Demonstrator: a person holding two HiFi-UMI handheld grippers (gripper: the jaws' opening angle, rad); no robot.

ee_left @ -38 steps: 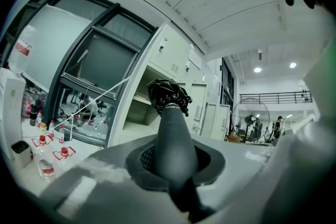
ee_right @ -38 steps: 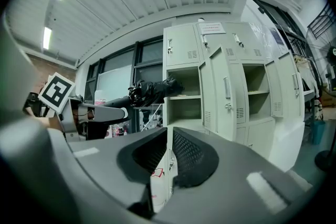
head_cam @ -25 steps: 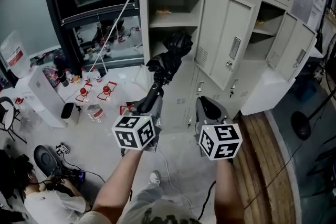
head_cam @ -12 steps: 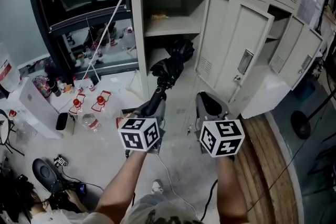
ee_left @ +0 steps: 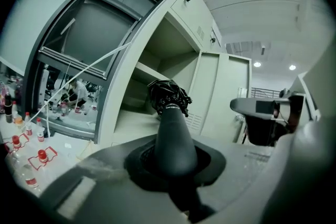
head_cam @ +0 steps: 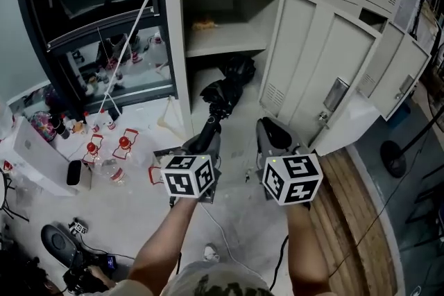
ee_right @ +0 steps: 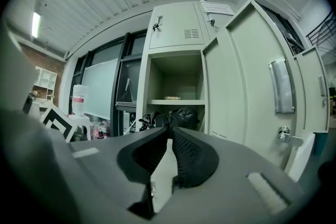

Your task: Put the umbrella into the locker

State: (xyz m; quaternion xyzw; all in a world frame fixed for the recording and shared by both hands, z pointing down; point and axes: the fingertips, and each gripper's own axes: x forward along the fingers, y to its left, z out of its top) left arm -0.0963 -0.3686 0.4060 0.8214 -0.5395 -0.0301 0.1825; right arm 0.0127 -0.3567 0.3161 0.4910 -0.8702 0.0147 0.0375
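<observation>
A black folded umbrella (head_cam: 223,92) is gripped by its handle (ee_left: 175,136) in my left gripper (head_cam: 205,142), which is shut on it. Its bunched canopy end (ee_left: 168,96) pokes into the lower compartment of the open grey locker (head_cam: 229,46), under the shelf. The locker's door (head_cam: 312,69) swings out to the right. My right gripper (head_cam: 272,138) is level beside the left one, facing the same locker. In the right gripper view its jaws meet at the tips (ee_right: 169,136) with nothing between them, and the umbrella (ee_right: 169,119) shows beyond them below the shelf (ee_right: 176,103).
Left of the locker the floor holds red-capped bottles (head_cam: 90,149), a white box (head_cam: 31,149) and a slanting white rod (head_cam: 132,31) against a dark window frame. More open locker doors (head_cam: 402,73) stand right. A cable (head_cam: 222,239) runs underfoot; wooden flooring (head_cam: 347,204) lies right.
Both grippers have moved closer to the locker. The umbrella's canopy end has gone further in under the shelf. The left grip on the handle is unchanged.
</observation>
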